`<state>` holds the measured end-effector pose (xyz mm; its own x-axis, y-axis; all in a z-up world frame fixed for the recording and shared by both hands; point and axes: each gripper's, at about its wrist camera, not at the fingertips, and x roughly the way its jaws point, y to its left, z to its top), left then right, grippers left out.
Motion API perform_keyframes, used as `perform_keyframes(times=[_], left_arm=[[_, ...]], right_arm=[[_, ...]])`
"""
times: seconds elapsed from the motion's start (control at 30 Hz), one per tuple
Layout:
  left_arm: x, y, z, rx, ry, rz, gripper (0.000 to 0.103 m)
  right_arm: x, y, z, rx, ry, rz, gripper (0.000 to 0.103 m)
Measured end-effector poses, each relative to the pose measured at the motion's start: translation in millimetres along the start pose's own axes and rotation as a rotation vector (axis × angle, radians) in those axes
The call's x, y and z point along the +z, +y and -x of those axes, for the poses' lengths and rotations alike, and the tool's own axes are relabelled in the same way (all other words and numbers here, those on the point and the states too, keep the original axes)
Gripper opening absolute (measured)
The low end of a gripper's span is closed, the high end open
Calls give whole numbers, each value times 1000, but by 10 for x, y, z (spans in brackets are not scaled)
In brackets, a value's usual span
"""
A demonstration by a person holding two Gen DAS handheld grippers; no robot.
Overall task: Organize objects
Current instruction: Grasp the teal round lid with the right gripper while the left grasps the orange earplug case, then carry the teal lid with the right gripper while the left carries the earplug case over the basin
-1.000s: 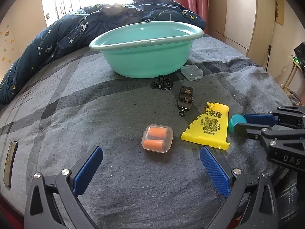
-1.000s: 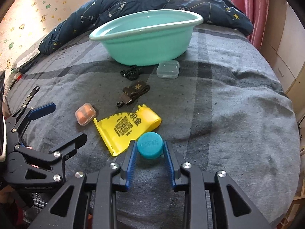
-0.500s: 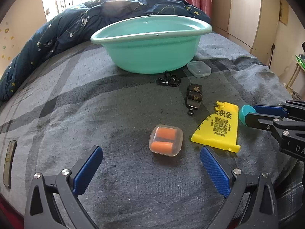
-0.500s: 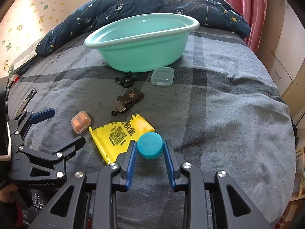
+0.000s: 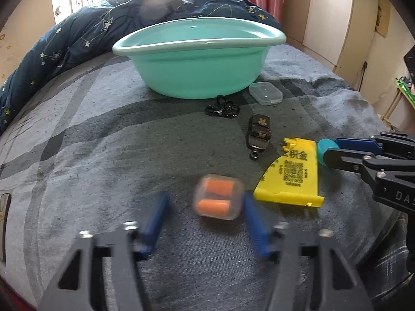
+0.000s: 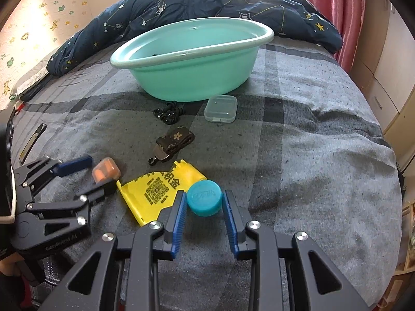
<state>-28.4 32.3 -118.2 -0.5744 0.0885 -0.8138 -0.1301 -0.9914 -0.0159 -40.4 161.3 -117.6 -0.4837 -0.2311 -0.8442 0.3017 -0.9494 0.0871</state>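
Observation:
A clear case of orange earplugs point(image 5: 218, 199) point(image 6: 106, 172) lies on the grey bedspread between the fingers of my left gripper point(image 5: 205, 199) point(image 6: 101, 173). Its jaws are closing: one pad is at the case's side, the other still stands apart from it. My right gripper point(image 6: 205, 197) point(image 5: 328, 150) is shut on a teal round cap point(image 6: 205, 199) point(image 5: 323, 146), just right of a yellow plastic card point(image 5: 293, 173) point(image 6: 155, 189). The teal basin point(image 5: 197, 41) point(image 6: 192, 51) stands at the far end of the bed.
Before the basin lie a black cord point(image 5: 221, 108), a clear plastic box point(image 5: 265, 92) and a brown patterned key pouch point(image 5: 259, 132). A starry navy duvet point(image 6: 207, 2) is heaped behind. A flat dark object point(image 6: 32, 140) lies at the left edge of the bed.
My left gripper's jaws have narrowed from wide open around the earplug case, which now sits nearer between them. The right gripper keeps its hold on the cap without moving.

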Motion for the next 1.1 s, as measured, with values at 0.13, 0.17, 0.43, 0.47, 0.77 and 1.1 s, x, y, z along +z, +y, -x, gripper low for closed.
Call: perform_keyframes(times=[0.13,0.17,0.43,0.47,0.77,1.1], left_arm=[[3,8,9,-17,2,1,41],[6,13,18,-18,-1,3,41],[47,27,84,-21,-6,3,41],[56,28,92,-21,-6,2,41],[133,-8,232,-31,-21,-14,41],[251,-67,447,-38,-56,-40,41]], right_arm=[[9,7,5,-1,0,2,30],[11,5,6,-1,0,3,30],[49,5,44,-3,-3,11,30],[49,5,51,-4,-4,12,30],[90,-13,159,-9,-17,18,30],[188,-4,304,-10,-42,38,30]])
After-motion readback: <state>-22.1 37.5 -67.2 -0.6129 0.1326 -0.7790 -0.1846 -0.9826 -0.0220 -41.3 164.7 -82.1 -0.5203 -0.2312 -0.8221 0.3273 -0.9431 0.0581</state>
